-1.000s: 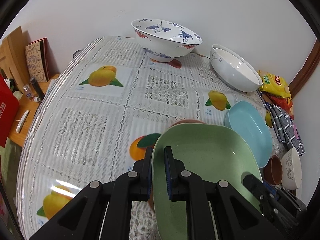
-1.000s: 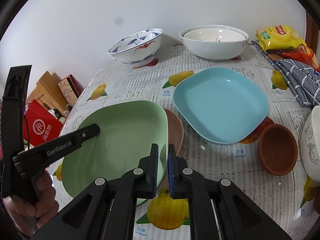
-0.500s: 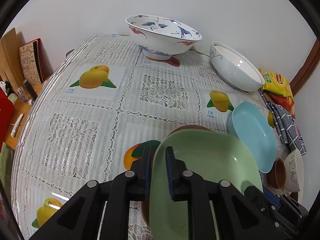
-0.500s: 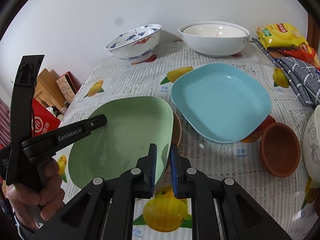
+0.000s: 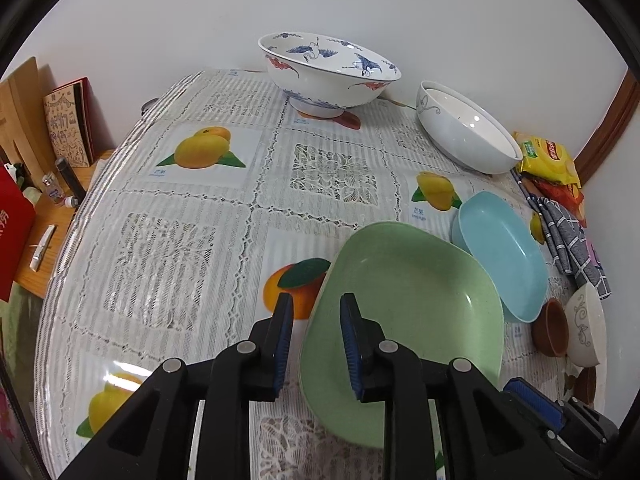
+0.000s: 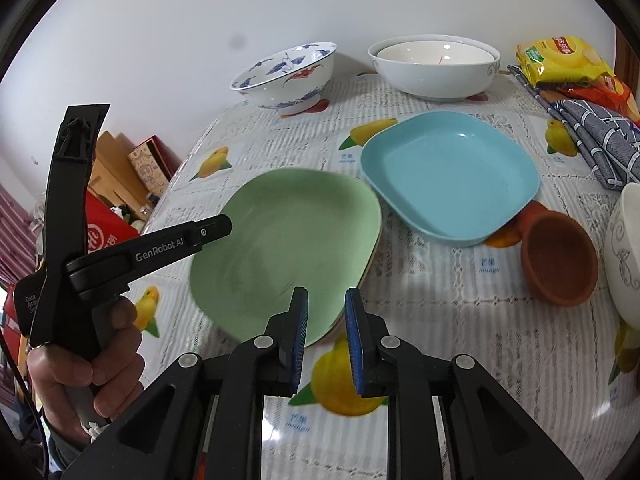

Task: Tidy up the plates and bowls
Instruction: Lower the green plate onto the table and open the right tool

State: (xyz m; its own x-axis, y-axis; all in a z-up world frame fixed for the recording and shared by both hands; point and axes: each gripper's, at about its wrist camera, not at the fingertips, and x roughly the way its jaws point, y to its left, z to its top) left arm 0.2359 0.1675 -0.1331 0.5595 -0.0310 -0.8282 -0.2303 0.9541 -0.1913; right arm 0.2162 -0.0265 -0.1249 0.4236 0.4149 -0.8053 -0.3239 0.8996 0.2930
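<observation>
A green plate (image 5: 408,304) (image 6: 288,248) lies on the table on top of another plate whose brownish edge (image 6: 370,268) shows under its right side. My left gripper (image 5: 316,320) is open, its jaws on either side of the green plate's left rim without pinching it. My right gripper (image 6: 326,320) is open at the plate's near edge, empty. A light blue plate (image 6: 450,176) (image 5: 504,256) lies to the right. A blue-and-white patterned bowl (image 5: 328,72) (image 6: 286,76) and a large white bowl (image 5: 464,132) (image 6: 434,66) stand at the back.
A small brown bowl (image 6: 558,256) and a small white patterned bowl (image 6: 624,248) sit at the right. Snack bags (image 6: 560,60) and a grey checked cloth (image 6: 592,136) lie at the far right. The table's left edge (image 5: 68,240) drops to a wooden side shelf with clutter.
Both grippers have opened and let go of the green plate. The plate has gone down flat onto the brownish plate beneath it.
</observation>
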